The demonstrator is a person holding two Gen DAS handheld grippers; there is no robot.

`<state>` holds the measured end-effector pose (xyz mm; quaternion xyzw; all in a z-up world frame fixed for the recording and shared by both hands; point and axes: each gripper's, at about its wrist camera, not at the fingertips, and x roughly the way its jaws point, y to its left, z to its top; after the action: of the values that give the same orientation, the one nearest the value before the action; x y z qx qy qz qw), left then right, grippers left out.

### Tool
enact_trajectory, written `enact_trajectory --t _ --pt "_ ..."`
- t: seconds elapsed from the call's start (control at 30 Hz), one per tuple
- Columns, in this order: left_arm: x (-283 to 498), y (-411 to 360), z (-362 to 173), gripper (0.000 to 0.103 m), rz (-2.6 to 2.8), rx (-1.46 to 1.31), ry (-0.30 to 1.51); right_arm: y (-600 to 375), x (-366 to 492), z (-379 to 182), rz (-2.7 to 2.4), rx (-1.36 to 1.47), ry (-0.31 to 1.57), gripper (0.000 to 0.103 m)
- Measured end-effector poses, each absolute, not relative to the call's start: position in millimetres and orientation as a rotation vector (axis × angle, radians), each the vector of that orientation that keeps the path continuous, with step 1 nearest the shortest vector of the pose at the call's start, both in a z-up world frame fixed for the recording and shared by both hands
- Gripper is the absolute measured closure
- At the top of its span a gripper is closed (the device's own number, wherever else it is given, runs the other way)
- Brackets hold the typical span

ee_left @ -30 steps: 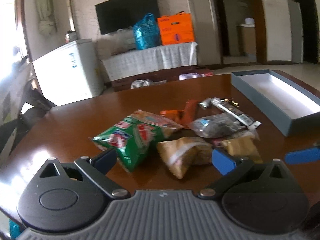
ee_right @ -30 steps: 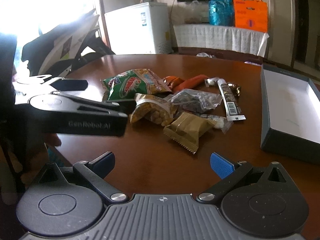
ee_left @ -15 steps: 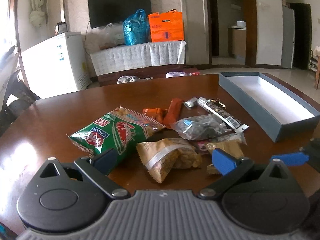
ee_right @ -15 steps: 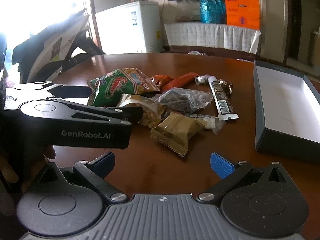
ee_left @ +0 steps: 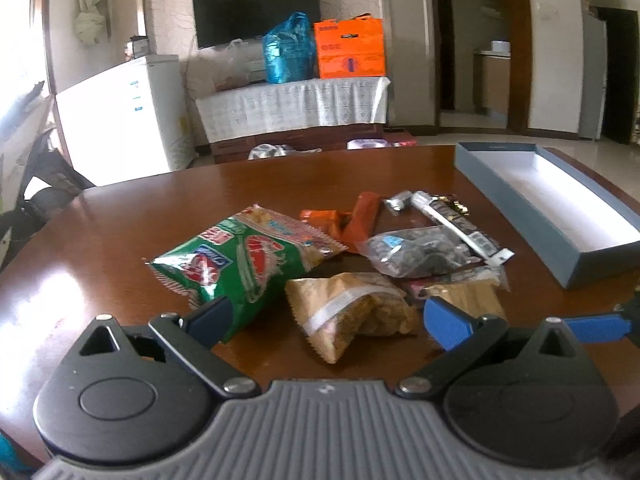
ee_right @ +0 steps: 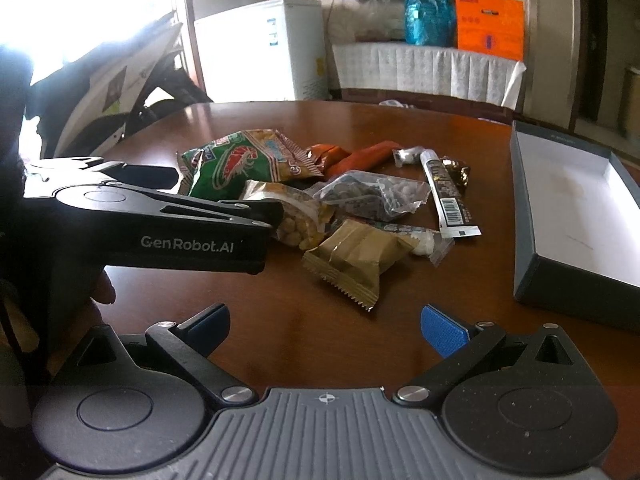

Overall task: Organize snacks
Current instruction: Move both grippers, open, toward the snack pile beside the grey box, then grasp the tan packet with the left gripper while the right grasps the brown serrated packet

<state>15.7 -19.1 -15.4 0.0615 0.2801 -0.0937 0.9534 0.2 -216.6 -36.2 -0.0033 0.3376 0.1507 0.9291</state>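
we hold our left gripper (ee_left: 324, 316) spread wide and empty, just before the green chip bag (ee_left: 244, 260) and the tan nut pouch (ee_left: 352, 308). the snacks lie heaped mid-table (ee_right: 320, 320): a clear bag of dark pieces (ee_right: 372, 196), a gold wafer pack (ee_right: 356, 260), a long stick packet (ee_right: 446, 196). our right gripper (ee_right: 324, 328) also gapes empty. rightmost sits the open grey box (ee_right: 524, 216).

A home living room. Ahead of the jaws, beyond the round wooden table (ee_left: 120, 240), a wall-mounted television (ee_left: 256, 6) hangs above a cloth-draped cabinet (ee_left: 292, 106) bearing shopping bags (ee_left: 348, 54). Ahead to the left stands a white chest freezer (ee_left: 120, 116); to the right a doorway (ee_left: 488, 44) opens onto another room.
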Motion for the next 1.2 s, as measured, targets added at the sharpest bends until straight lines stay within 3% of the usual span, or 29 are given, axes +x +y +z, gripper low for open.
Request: enact_trajectory --t 0.1,0.2,0.27,0.5,0.7,0.83,0.97,1.13,1.2 --pt "12.1 -18.7 -12.7 0.000 -0.258 0.110 0.547 -220.0 0.1 -35.8 0.301 0.000 0.687 0.000" --pt "10.8 -21.2 -12.3 0.011 -0.316 0.118 0.539 -223.3 0.9 -34.9 0.298 0.011 0.680 0.000" --pt "13.7 -24.1 -15.2 0.027 -0.339 0.137 0.557 -224.0 2.2 -34.1 0.303 0.007 0.673 0.000" --pt "30.9 -25.7 -25.2 0.041 -0.377 0.119 0.621 -221.4 11.6 -33.5 0.326 -0.039 0.645 0.002" --pt "38.3 -29.6 -30.3 0.041 -0.368 0.133 0.630 -216.9 18.1 -36.6 0.354 -0.059 0.642 0.025" --pt "41.2 -24.2 -27.5 0.040 -0.350 0.086 0.627 -213.8 20.4 -38.9 0.348 -0.070 0.640 0.025" --pt "45.2 -20.6 -28.3 0.023 -0.316 0.076 0.634 -214.1 24.5 -39.8 0.325 -0.048 0.642 0.017" --pt "58.0 -17.5 -31.9 0.023 -0.318 0.040 0.663 -209.2 26.9 -40.6 0.317 -0.051 0.637 0.016" --pt "60.9 -19.1 -34.7 0.023 -0.330 0.044 0.676 -205.1 28.1 -40.8 0.325 -0.067 0.634 0.021"
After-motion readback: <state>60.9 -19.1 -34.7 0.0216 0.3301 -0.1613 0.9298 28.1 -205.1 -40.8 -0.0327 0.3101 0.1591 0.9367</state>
